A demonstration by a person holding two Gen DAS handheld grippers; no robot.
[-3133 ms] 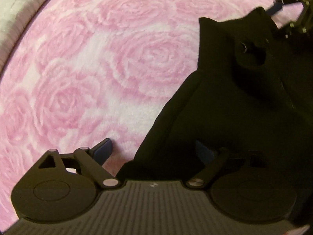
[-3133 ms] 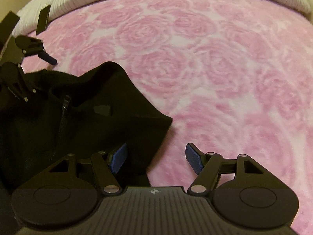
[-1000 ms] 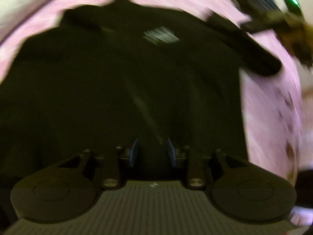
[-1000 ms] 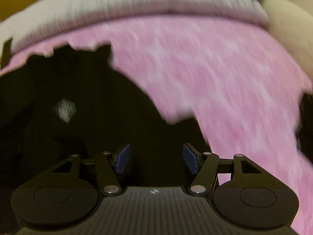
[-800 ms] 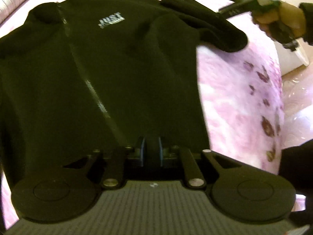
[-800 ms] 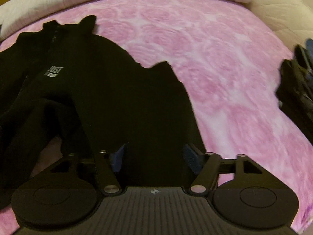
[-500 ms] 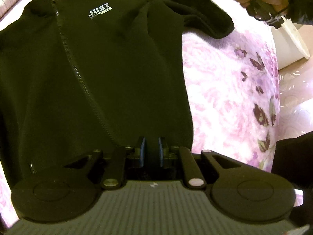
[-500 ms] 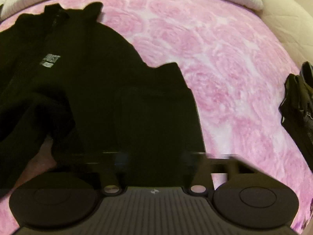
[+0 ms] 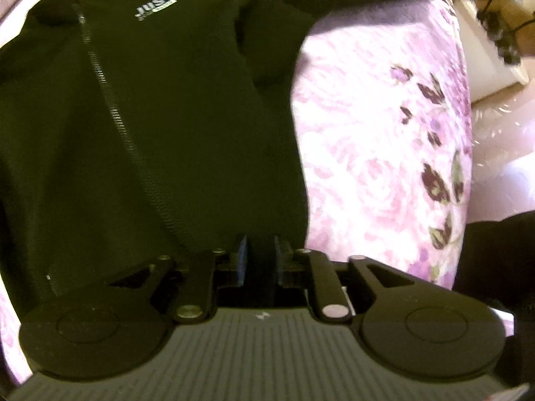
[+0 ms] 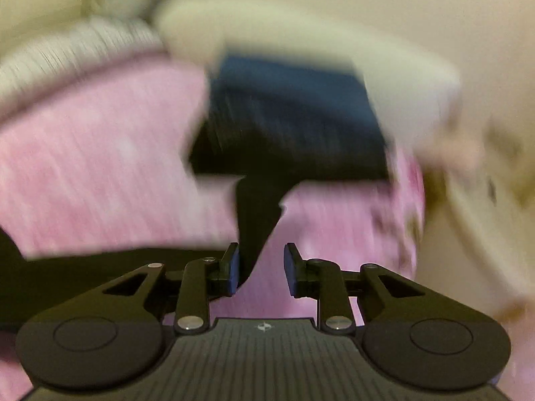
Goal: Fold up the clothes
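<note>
My left gripper (image 9: 260, 257) just loosening on the black jacket's (image 9: 160, 107) hem, my right gripper (image 10: 260, 272) narrowing, apart, sleeve (image 10: 254, 220) between, pink blanket (image 9: 374, 133) beneath.

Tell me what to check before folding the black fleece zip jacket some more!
1. Black fleece zip jacket spread front-up on the pink rose-patterned blanket: ok.
2. Zip done up: ok.
3. Left gripper holding the hem: cannot tell; its jaws have just been opening, with dark cloth between them.
4. Right gripper pinching the sleeve: not ok; its jaws have just been closing, but a gap shows beside the cloth.
5. Right wrist view clear: not ok, blurred.
</note>
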